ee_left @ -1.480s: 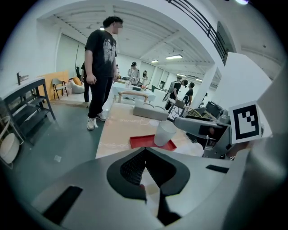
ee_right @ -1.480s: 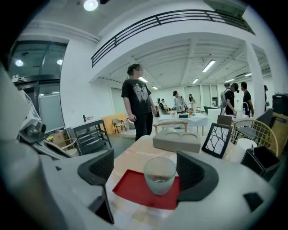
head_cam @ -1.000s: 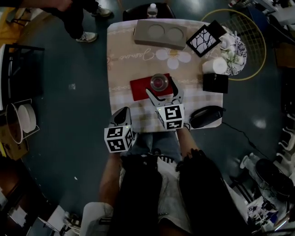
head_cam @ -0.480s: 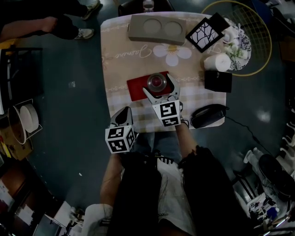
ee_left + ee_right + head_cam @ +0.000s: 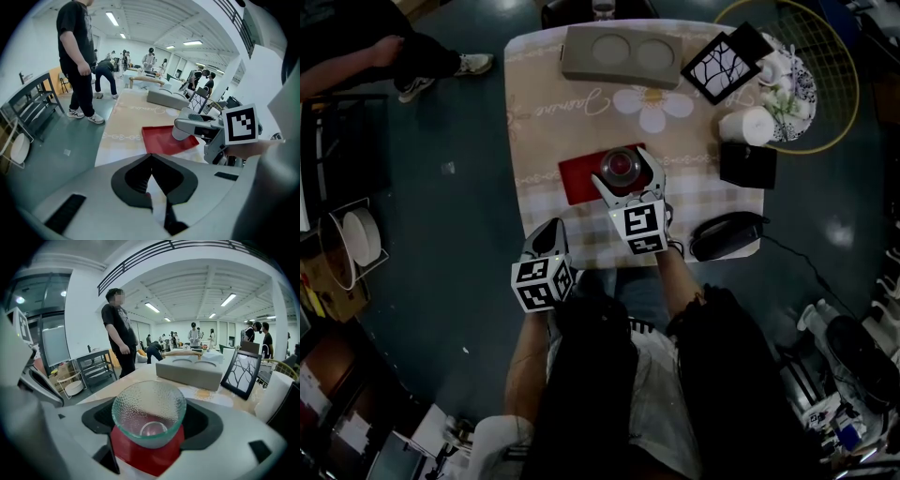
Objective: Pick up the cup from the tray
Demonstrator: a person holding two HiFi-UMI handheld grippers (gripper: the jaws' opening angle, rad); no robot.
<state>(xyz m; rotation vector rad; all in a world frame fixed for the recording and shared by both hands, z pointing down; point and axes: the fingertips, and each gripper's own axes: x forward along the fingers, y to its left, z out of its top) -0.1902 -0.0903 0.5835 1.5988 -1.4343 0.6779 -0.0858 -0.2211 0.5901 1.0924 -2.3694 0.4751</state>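
Dimpled round glass cup (image 5: 149, 414) sits, seemingly untouched, inside jaws of right gripper (image 5: 624, 172).

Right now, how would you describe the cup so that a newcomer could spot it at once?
On the beige patterned table lies a flat red tray. The cup stands on it between the right gripper's jaws. It is a small clear dimpled glass bowl, the only thing on the tray.

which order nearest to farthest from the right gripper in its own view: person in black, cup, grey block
1. cup, between the right gripper jaws, over the red tray
2. grey block, behind the cup, further up the table
3. person in black, standing off the table, at left
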